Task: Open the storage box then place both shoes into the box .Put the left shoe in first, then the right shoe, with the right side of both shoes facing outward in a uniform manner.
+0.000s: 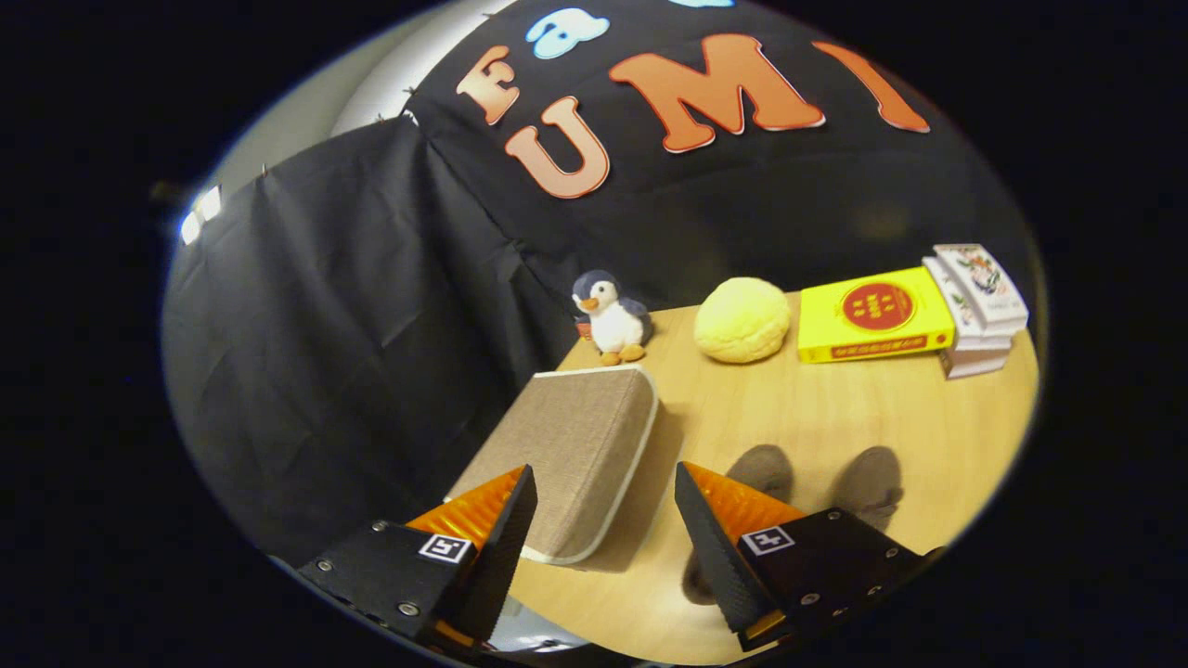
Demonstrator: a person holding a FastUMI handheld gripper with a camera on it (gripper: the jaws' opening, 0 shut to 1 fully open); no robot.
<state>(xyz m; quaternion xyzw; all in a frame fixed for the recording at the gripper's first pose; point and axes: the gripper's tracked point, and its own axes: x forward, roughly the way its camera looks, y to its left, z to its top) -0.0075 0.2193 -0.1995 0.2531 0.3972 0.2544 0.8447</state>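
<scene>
A beige fabric storage box (575,436) with white trim stands at the table's left edge, its lid down. My gripper (605,468) hangs open above the table, and the box's near right corner lies between its fingers. Two grey shoes sit side by side to the right of the box: one (766,471) just beyond the right finger, the other (872,482) farther right. The right finger hides most of both, so I cannot tell which is the left shoe.
On the far side of the wooden table (835,417) stand a plush penguin (611,317), a round yellow cushion (742,320), a yellow book (877,320) and a stack of white books (979,306). Black cloth hangs to the left of the box.
</scene>
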